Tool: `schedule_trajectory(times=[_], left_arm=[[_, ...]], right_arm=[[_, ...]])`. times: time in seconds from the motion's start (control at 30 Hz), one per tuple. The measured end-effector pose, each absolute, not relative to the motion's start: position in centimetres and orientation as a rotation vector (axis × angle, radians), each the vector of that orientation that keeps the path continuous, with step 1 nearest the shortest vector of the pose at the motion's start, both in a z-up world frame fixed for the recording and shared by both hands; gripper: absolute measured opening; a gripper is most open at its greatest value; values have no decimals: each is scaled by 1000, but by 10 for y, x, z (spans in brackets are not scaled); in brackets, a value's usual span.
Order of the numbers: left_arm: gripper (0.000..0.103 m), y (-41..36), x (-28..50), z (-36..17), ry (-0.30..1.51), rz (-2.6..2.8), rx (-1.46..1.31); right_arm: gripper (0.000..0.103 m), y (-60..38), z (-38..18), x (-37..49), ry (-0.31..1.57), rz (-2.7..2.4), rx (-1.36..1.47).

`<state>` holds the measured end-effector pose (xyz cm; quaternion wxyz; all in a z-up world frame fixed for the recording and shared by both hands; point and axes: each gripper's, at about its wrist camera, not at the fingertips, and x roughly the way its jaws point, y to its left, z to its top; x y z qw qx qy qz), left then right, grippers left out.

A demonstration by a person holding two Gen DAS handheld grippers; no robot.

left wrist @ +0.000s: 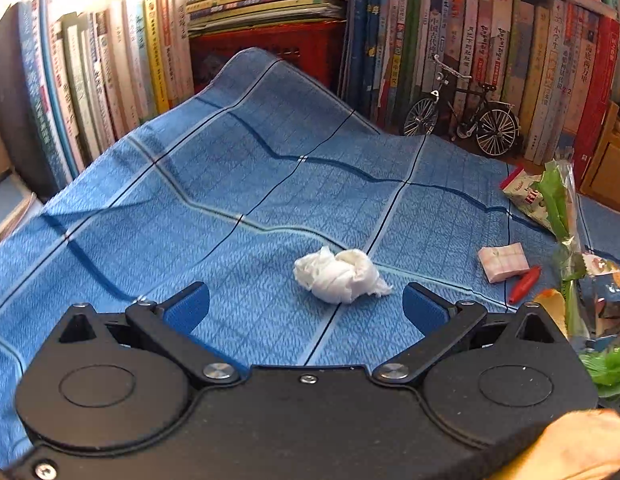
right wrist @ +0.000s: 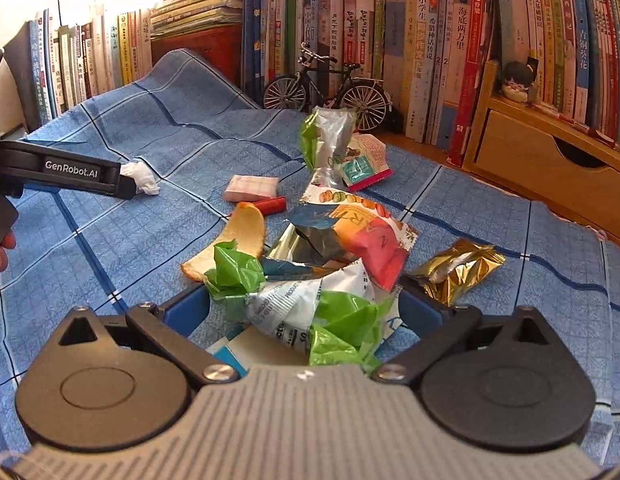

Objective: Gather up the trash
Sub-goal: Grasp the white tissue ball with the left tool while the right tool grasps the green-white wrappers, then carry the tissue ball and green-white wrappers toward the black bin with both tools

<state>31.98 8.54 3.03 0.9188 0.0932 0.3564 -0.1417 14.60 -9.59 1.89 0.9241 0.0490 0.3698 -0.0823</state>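
A crumpled white tissue (left wrist: 338,276) lies on the blue checked cloth (left wrist: 230,200), just ahead of my left gripper (left wrist: 306,304). That gripper is open, with nothing between its blue pads. My right gripper (right wrist: 306,308) is open too, its fingers standing either side of a heap of green and white wrappers (right wrist: 294,304) without closing on it. Beyond the heap lie a colourful foil wrapper (right wrist: 362,232), an orange peel (right wrist: 234,240), a gold wrapper (right wrist: 458,270), a red stick wrapper (right wrist: 270,205) and a pink packet (right wrist: 252,188). The right wrist view also shows the tissue (right wrist: 144,176) at the tip of one left finger (right wrist: 78,174).
Rows of books (right wrist: 430,40) line the back. A model bicycle (right wrist: 330,88) stands in front of them, near a green and silver bag (right wrist: 326,140) and a red-edged packet (right wrist: 364,160). A wooden drawer unit (right wrist: 550,160) is at the right. The cloth rises in a hump (left wrist: 262,80) at the back left.
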Motion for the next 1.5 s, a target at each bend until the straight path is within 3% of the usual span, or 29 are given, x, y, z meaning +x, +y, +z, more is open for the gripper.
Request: schedule_trajectory(times=[0.17,0.3,0.43,0.53,0.77,0.83,1.0,1.5], left_arm=[[101,69,331,22,711,-326,274],[83,67,332,20,710,-357,235],[77,71,333,15,735,-374,221],[72,72,333,15,733,-384,220],[60,75,337,17,738,-372,173],[50,74,338,17,745,-379,173],[43,73,337,18,738,-364,165],[41,85,303,40,700,-337,177]], right_arm=[[103,-98,14,149,797,-223,142],[103,-83,16,147,743,-408,-58],[103,-86,26,148,745,-291,-41],[92,-86,27,149,774,-295,-16],[91,-90,23,149,835,-308,4],[85,-91,24,148,844,-283,19],[79,-91,24,149,844,-238,28],[78,-82,40,137,779,-190,22]])
